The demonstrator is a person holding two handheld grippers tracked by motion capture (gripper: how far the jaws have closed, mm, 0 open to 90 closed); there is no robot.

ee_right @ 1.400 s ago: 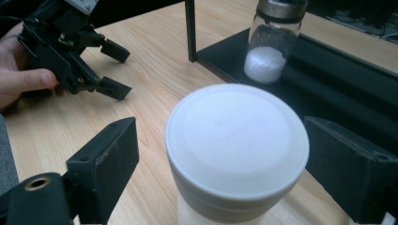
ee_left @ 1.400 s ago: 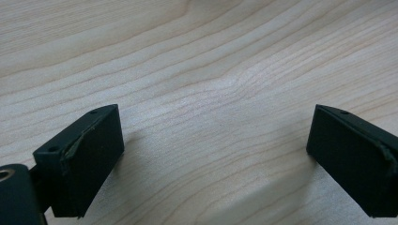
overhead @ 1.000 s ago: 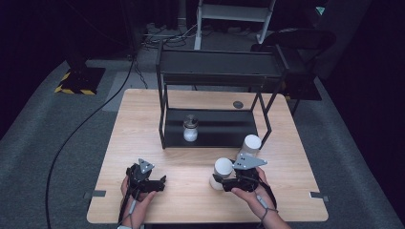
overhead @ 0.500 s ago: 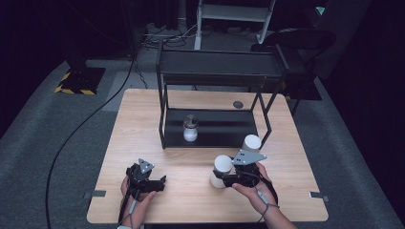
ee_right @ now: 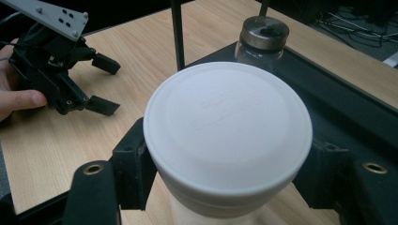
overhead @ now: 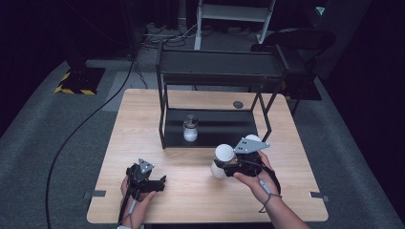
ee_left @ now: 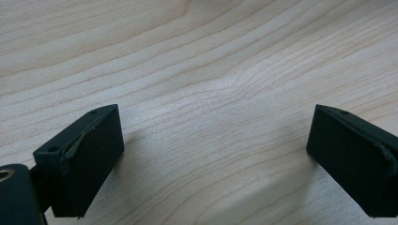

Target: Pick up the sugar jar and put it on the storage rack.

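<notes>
High view: the right gripper clamps a white-capped bottle clear of the wooden table, in front of the black shelf rack. The left gripper rests near the table's front edge, well apart.

Left gripper view: jaws stand wide apart over bare tabletop.

Right gripper view: both jaws press the bottle below its cap; a glass jar stands behind on the rack's lower shelf.
</notes>
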